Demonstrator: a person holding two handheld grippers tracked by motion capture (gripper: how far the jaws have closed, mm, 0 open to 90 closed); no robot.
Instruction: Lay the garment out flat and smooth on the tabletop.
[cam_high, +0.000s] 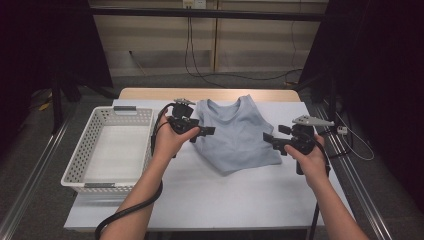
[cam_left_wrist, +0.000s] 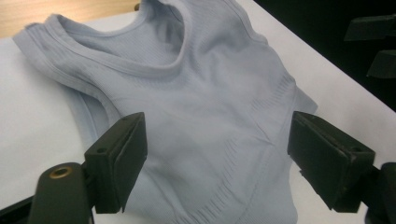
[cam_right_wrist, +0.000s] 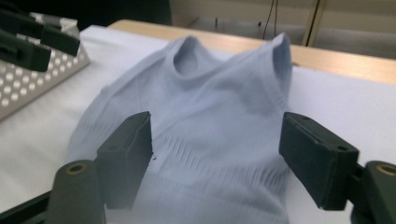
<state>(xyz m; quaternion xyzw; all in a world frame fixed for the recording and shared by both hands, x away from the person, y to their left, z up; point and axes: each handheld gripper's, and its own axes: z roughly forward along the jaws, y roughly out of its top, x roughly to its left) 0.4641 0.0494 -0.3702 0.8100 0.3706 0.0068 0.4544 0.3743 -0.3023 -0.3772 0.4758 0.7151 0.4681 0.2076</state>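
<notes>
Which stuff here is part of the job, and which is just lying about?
In the job:
- top, light blue, crumpled on the table
- left claw, open, at the top's left edge
- right claw, open, at its right edge

Lying about:
- basket, white, left of the top
- cables on the floor behind the table

No text, label, brand, number or sign can be read in any of the views. The pale blue tank top bears only a knitted rib pattern.

both hands hold the left gripper and right gripper, jaws apart.
</notes>
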